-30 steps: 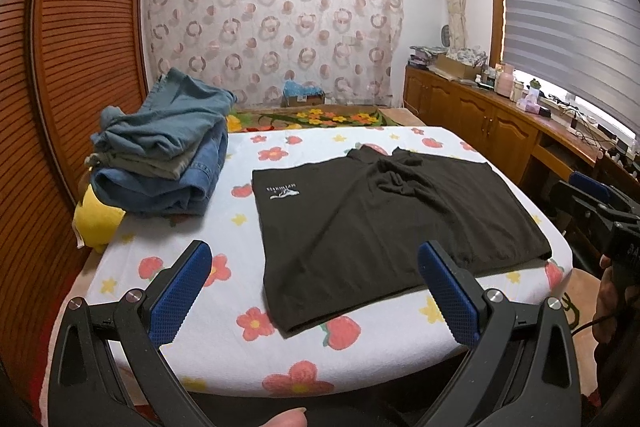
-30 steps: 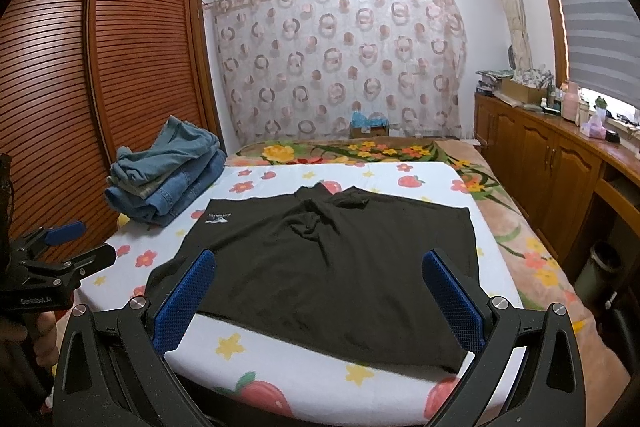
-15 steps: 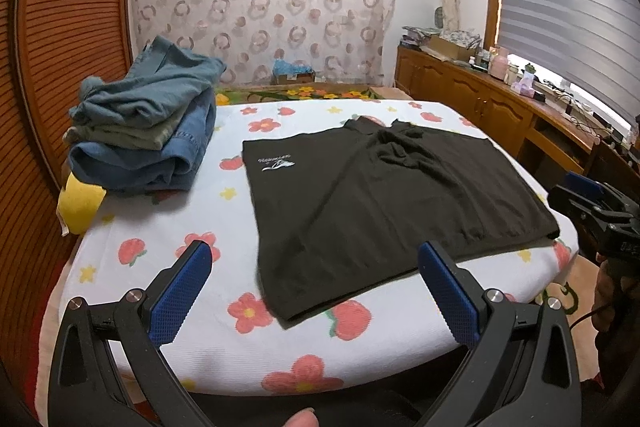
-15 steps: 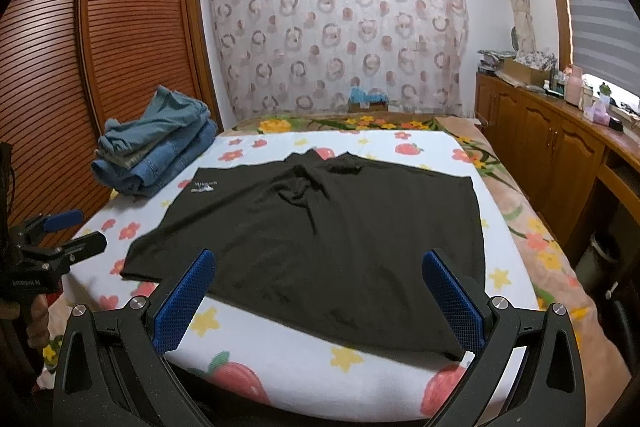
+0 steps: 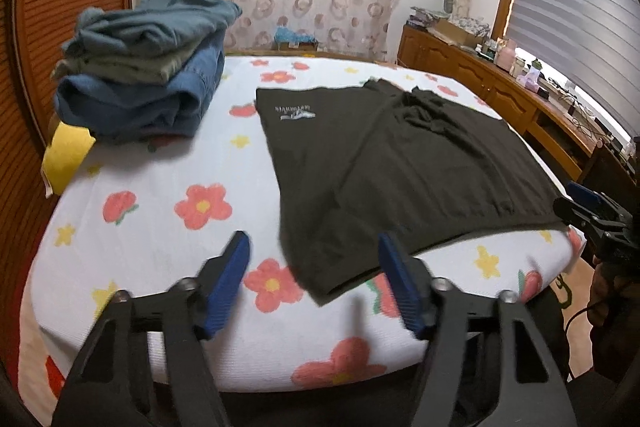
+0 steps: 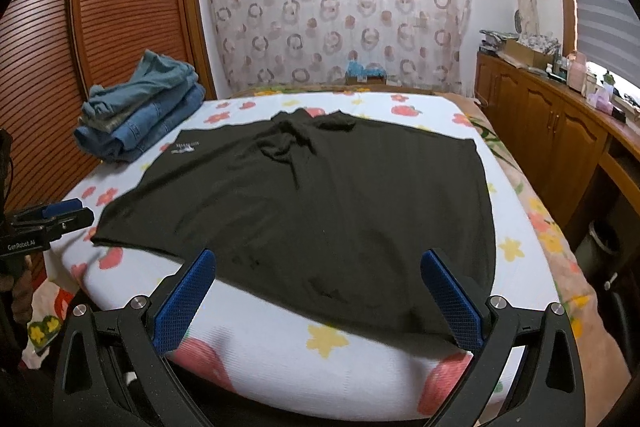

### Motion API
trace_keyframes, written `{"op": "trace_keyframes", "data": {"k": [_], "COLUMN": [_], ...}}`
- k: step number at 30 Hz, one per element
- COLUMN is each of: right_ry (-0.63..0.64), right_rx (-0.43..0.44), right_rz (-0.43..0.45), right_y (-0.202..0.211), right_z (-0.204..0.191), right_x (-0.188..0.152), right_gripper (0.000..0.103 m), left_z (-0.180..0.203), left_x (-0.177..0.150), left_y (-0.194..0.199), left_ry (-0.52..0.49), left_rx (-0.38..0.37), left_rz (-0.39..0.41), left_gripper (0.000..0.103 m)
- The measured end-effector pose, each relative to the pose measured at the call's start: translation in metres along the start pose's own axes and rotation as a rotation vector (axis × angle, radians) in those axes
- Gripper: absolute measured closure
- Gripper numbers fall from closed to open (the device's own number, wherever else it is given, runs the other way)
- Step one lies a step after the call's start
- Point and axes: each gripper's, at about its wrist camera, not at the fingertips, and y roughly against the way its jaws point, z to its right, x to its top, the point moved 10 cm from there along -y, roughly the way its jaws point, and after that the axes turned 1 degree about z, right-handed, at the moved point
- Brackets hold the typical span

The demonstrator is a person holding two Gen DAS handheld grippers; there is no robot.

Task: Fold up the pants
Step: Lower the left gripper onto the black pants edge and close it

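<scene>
Left gripper [image 5: 314,285]: its 2 blue pads are spread apart and hold nothing. It hovers over the near left corner of the pants, just at the near edge of the bed; the view is a little blurred.
Right gripper [image 6: 320,301]: its 2 blue pads are spread wide and hold nothing. It hovers over the near right hem of the pants, not touching the cloth.
Pants [image 6: 312,195]: dark, spread flat in the middle of the bed, with a small white logo [image 5: 295,111] at the far left corner and a bunched fold at the far side.
Bed [image 5: 168,187]: covered by a white sheet with red and yellow flowers; the pants lie on it.
Pile of clothes [image 5: 144,67]: folded jeans and a green-blue garment, stacked to the far left of the pants, well apart from them.
Yellow cloth [image 5: 66,155]: hangs at the bed edge, left of the pants, just beside the pile.
Cabinets [image 6: 560,131]: wooden, to the right of the pants, beside the bed.
</scene>
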Motion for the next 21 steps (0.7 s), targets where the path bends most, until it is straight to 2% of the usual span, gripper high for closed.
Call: {"op": "trace_keyframes", "data": {"k": [3, 7, 10, 12, 17, 18, 21], "right_ry": [0.004, 0.008, 0.013, 0.018, 0.028, 0.030, 0.032], "right_rx": [0.000, 0.007, 0.015, 0.029, 0.036, 0.037, 0.039], "right_rz": [-0.018, -0.034, -0.043, -0.054, -0.067, -0.068, -0.070], "right_y": [0.002, 0.007, 0.010, 0.012, 0.017, 0.018, 0.019], "right_z": [-0.001, -0.004, -0.003, -0.004, -0.004, -0.004, -0.003], "right_x": [-0.001, -0.004, -0.006, -0.009, -0.014, -0.013, -0.012], "right_gripper": [0.002, 0.003, 0.006, 0.015, 0.020, 0.020, 0.021], "left_z": [0.000, -0.001, -0.003, -0.004, -0.005, -0.005, 0.002], "left_x": [-0.006, -0.010, -0.015, -0.016, -0.016, -0.015, -0.014], "left_y": [-0.004, -0.008, -0.013, -0.014, -0.015, -0.016, -0.017], "left_ry": [-0.004, -0.016, -0.013, -0.012, -0.029, -0.036, -0.040], "left_rx": [-0.021, -0.020, -0.021, -0.020, -0.013, -0.014, -0.068], "left_rz": [-0.017, -0.028, -0.045, -0.047, -0.043, -0.043, -0.048], "left_gripper": [0.058, 0.067, 0.067, 0.067, 0.067, 0.070, 0.092]}}
